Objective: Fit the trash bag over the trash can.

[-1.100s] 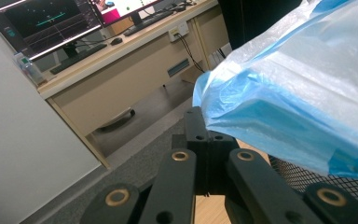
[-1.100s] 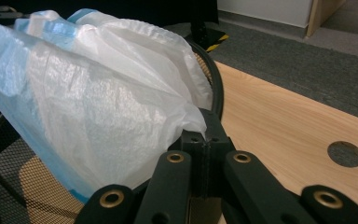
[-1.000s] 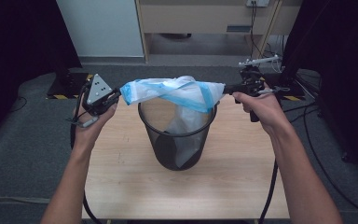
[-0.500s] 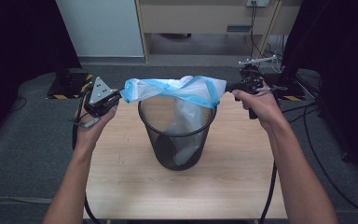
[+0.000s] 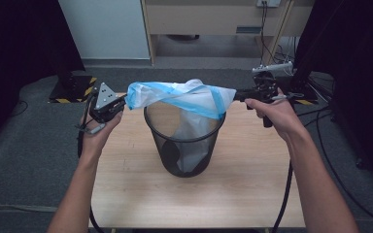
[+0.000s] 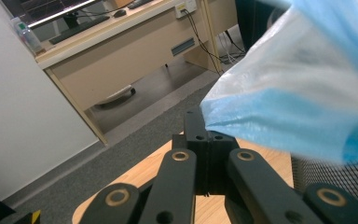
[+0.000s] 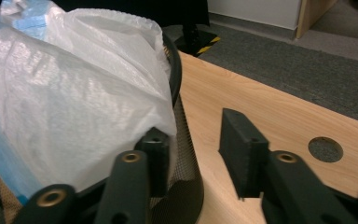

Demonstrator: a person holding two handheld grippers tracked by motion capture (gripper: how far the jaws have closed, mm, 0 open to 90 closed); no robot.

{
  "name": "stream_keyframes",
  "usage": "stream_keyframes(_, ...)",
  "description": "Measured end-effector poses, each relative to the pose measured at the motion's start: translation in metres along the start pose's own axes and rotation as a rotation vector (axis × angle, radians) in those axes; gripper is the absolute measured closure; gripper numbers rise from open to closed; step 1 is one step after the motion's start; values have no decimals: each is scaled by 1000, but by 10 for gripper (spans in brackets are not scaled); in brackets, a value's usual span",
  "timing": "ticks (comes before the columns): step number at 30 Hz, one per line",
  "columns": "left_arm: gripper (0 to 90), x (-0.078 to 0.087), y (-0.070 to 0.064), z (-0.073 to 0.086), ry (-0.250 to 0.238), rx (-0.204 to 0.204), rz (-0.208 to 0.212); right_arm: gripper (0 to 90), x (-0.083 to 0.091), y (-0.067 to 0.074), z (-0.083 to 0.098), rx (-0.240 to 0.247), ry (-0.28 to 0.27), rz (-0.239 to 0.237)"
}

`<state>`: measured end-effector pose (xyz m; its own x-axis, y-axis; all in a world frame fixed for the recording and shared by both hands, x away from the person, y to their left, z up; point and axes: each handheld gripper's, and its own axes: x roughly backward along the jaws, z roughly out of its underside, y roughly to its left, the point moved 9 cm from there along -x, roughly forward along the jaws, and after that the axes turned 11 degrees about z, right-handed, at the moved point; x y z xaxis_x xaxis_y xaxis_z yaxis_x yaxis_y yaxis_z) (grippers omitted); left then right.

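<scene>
On your wooden table, the right gripper has just been opening, releasing the bag over the mesh bin, while your left gripper stays clenched on its edge.

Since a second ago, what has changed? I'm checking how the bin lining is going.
The right claw has just been opening, its jaws off the bag. The bag sank closer over the bin. The left claw stays shut on the bag's edge; the bin hasn't moved.

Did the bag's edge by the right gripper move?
Yes. The bag edge has sunk toward the bin rim as the right gripper jaws opened.
</scene>
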<state>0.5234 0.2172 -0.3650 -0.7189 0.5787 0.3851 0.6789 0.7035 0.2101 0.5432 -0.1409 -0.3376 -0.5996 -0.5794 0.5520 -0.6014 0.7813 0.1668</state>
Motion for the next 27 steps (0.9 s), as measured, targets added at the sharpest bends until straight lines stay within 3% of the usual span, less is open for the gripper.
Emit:
stream_keyframes(5,900,-4,-2,-1,7,1,-5,484,13,4,8,28,-22,-22)
stream_keyframes(12,900,-4,2,1,12,20,-19,463,23,7,18,40,-48,-64)
stream_keyframes(14,900,-3,4,1,9,29,-24,468,23,4,20,41,-46,-55)
stream_keyframes(17,900,-6,1,2,17,13,-12,558,24,4,21,34,-55,-66)
stream_keyframes(23,900,-3,-3,5,2,16,-3,871,23,10,20,45,-61,-123)
stream_keyframes(27,900,5,-7,5,-8,4,4,900,19,7,17,38,-57,-118)
